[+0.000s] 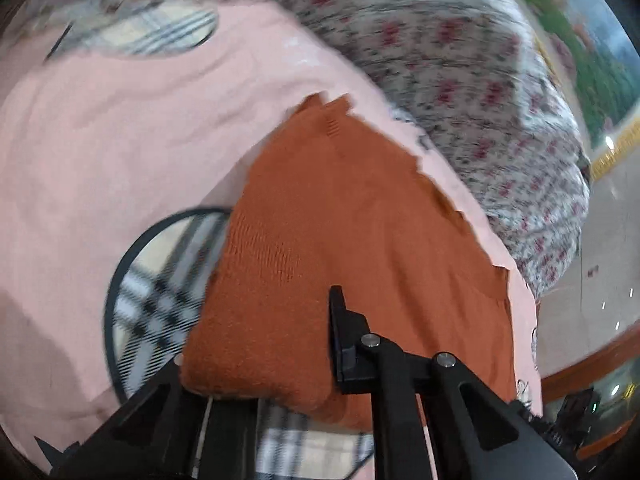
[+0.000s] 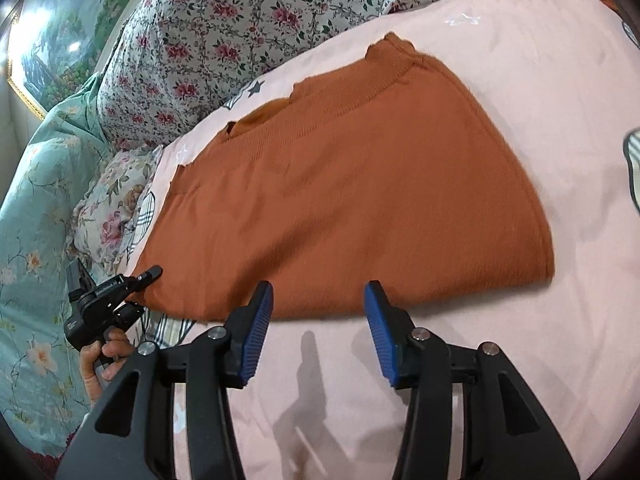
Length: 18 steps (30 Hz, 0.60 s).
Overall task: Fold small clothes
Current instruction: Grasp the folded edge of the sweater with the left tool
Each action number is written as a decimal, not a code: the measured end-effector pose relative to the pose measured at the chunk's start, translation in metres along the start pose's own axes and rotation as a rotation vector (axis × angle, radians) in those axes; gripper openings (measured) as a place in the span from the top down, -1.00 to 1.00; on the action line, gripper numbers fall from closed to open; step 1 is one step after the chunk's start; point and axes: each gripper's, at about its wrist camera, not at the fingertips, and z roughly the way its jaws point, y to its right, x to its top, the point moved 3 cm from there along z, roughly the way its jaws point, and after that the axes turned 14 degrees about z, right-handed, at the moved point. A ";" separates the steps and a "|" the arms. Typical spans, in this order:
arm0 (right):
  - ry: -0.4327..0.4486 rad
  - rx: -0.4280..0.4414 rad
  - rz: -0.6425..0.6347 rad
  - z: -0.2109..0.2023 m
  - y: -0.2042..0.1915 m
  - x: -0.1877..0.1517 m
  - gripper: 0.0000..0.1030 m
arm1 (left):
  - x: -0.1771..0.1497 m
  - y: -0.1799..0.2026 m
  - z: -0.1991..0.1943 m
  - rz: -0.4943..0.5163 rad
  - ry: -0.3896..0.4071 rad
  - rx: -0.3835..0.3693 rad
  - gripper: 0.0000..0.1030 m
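A rust-orange knit garment [image 2: 352, 184] lies folded flat on a pink bedsheet [image 2: 520, 100], its ribbed hem at the far side. My right gripper [image 2: 318, 320] is open and empty, just in front of the garment's near edge. My left gripper [image 1: 260, 360] is at the garment's left corner in the right wrist view [image 2: 150, 274]. In the left wrist view the orange cloth [image 1: 360, 240] lies over its left finger and beside the right finger [image 1: 340, 328]. Whether the jaws pinch the cloth is hidden.
The pink sheet [image 1: 100, 152] has round plaid patches [image 1: 160, 300]. A floral quilt [image 2: 240, 20] is bunched at the far side. A teal flowered blanket [image 2: 36, 200] and a small floral pillow [image 2: 116, 200] lie at the left. A framed landscape picture [image 2: 56, 40] hangs behind.
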 end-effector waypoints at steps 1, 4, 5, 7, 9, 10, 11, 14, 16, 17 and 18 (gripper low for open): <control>0.004 0.000 -0.002 0.000 0.001 0.006 0.05 | 0.004 0.011 -0.004 0.039 0.014 -0.004 0.81; 0.011 0.006 0.001 -0.003 0.004 0.025 0.05 | 0.014 0.061 -0.012 0.181 0.045 -0.034 0.81; 0.014 0.009 0.000 -0.003 0.005 0.029 0.05 | 0.016 0.081 -0.013 0.231 0.051 -0.044 0.81; 0.020 0.026 0.001 -0.004 0.007 0.044 0.05 | 0.014 0.121 -0.009 0.335 0.047 -0.072 0.81; -0.001 0.053 0.013 -0.002 0.008 0.057 0.05 | 0.004 0.159 0.003 0.434 0.028 -0.086 0.81; -0.016 0.065 0.019 0.001 0.008 0.062 0.02 | -0.003 0.173 0.011 0.477 0.016 -0.084 0.81; -0.038 0.079 0.024 0.005 0.006 0.068 -0.04 | -0.010 0.186 0.020 0.516 0.001 -0.080 0.81; -0.100 0.125 0.019 0.021 -0.006 0.079 -0.22 | -0.036 0.206 0.054 0.590 -0.067 -0.066 0.80; -0.147 0.148 0.015 0.037 -0.016 0.084 -0.26 | -0.050 0.208 0.071 0.620 -0.099 -0.040 0.80; -0.172 0.156 0.009 0.045 -0.021 0.086 -0.27 | -0.054 0.208 0.074 0.631 -0.098 -0.036 0.81; -0.195 0.162 0.004 0.055 -0.027 0.089 -0.28 | -0.056 0.207 0.074 0.642 -0.092 -0.036 0.81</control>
